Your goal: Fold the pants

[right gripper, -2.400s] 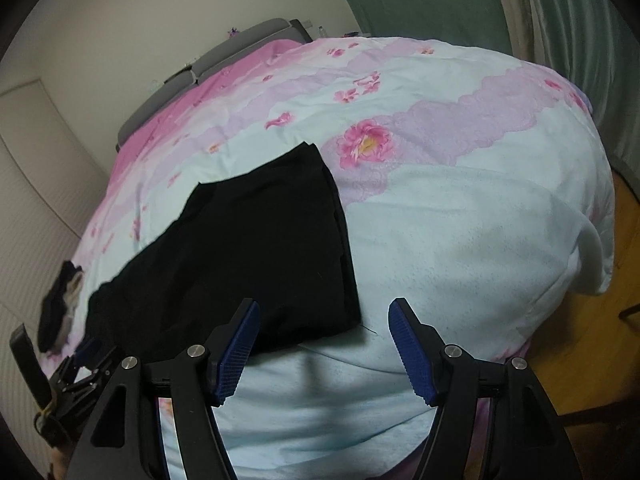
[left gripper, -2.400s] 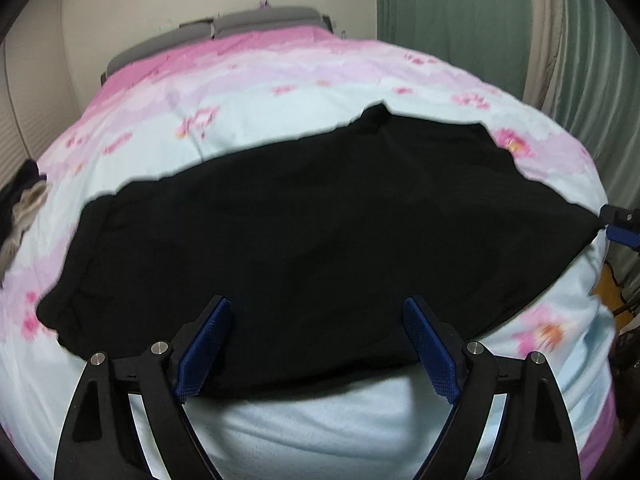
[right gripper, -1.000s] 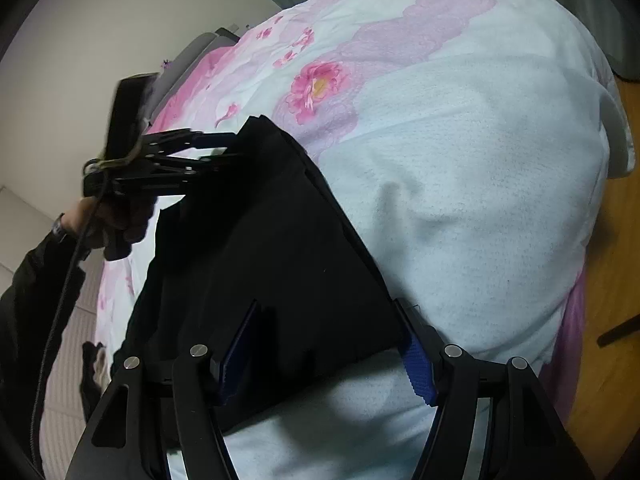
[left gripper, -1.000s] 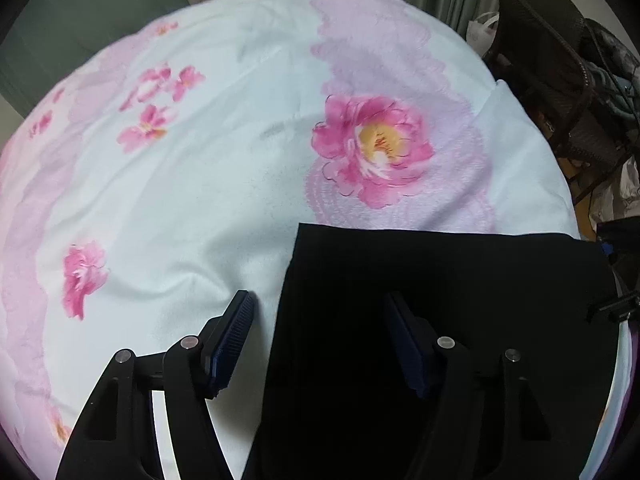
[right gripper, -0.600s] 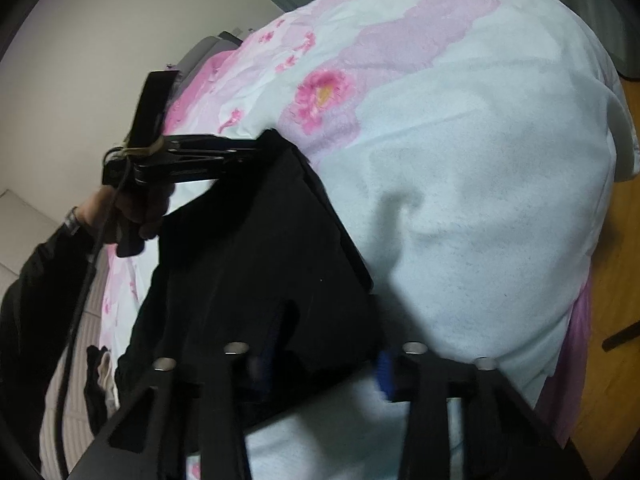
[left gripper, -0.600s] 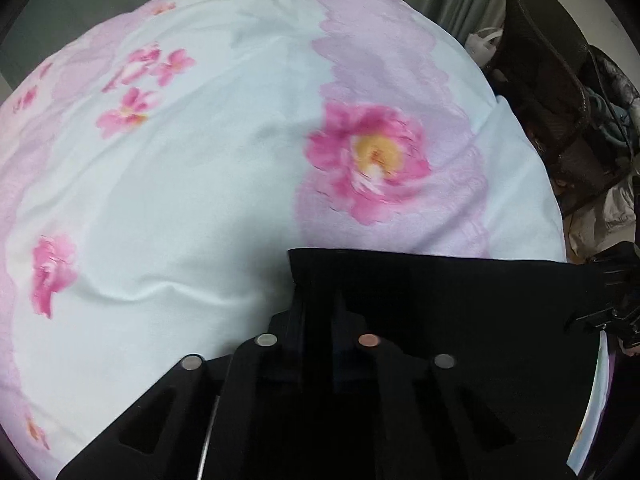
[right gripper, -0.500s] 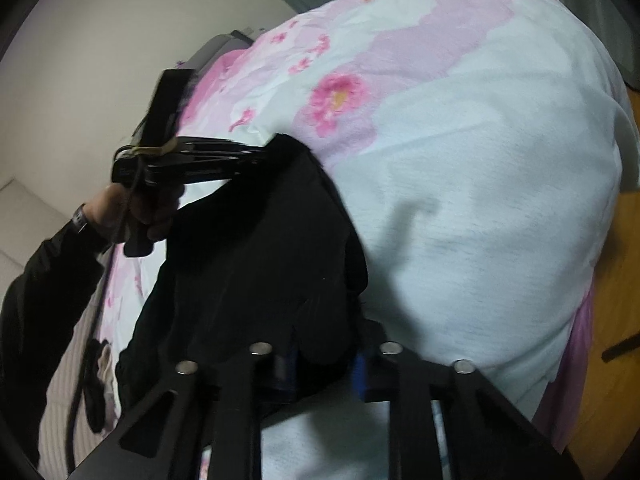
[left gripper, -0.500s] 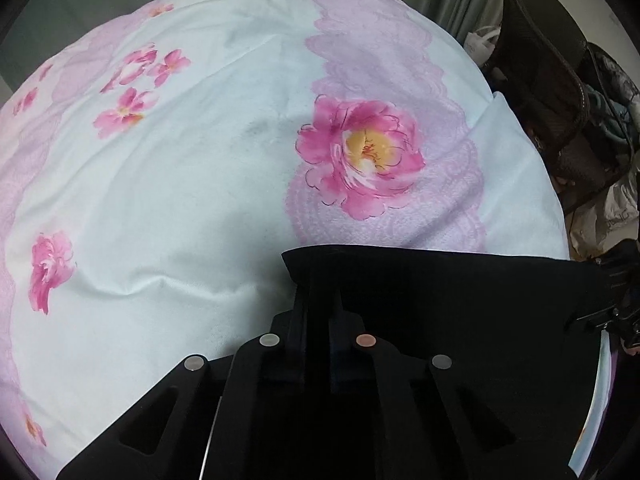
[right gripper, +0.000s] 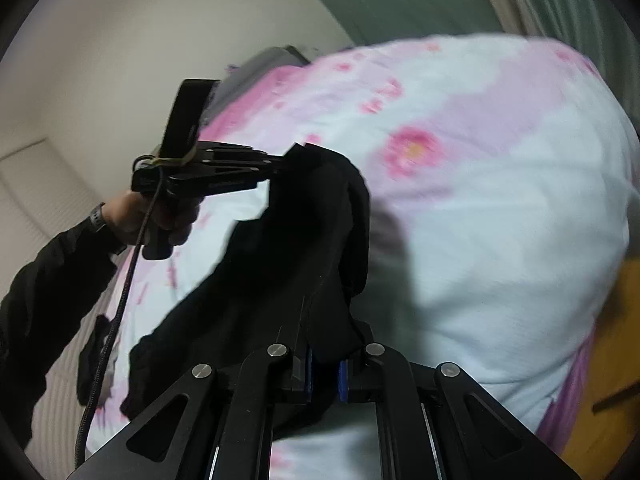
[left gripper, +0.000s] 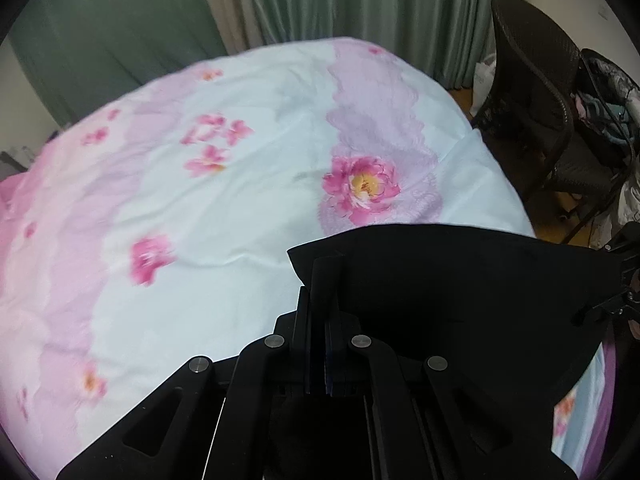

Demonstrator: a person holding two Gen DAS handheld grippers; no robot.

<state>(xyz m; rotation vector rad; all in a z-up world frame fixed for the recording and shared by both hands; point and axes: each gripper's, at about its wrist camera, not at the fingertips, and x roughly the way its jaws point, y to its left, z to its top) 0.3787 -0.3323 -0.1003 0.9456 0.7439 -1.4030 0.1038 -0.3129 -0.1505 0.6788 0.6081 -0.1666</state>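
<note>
Two grippers pinch the black pants (left gripper: 460, 300) by one edge, raised off the duvet (left gripper: 200, 220). The left gripper (left gripper: 318, 280) is clamped on a corner; the right gripper (right gripper: 324, 364) grips a bunched fold, jaws closing. Cloth sags between them, its far end resting on the duvet. Beyond the edge the floral duvet lies bare up to the curtain (left gripper: 320, 0). A chair (left gripper: 536, 92) stands just beside the bed's corner.
</note>
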